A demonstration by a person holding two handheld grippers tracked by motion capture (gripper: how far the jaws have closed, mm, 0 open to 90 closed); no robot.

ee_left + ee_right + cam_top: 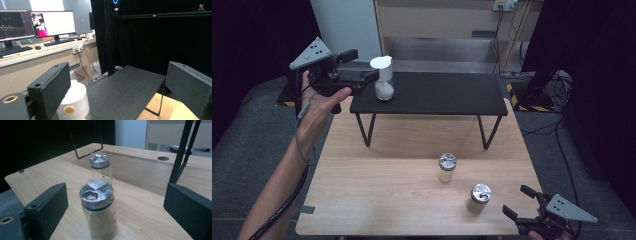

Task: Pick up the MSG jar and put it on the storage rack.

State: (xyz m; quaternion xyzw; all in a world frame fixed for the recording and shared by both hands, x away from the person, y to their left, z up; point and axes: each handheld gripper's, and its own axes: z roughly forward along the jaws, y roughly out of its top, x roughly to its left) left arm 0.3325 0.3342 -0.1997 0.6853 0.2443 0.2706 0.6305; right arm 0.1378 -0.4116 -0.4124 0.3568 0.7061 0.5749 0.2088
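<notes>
Dark curtains close in the room around my pale wooden worktop (377, 190) and the low black shelf (437, 92) standing on its far half. On the shelf's ten o'clock corner stands the white-capped clear shaker with white grains (383, 80); my left claw (373, 75) sits just beside it, jaws spread, and I cannot see them pressing it. I judge this as the placing step on the shelf, either just released or about to be. At five o'clock on the worktop, my right claw (518, 201) hovers, spread and holding nothing, facing the near glass jar with metal lid and tan powder (478, 198); a second metal-lidded glass jar (446, 167) stands behind it. Next I would pull the left claw clear without tipping the shaker, then close on the near jar.
</notes>
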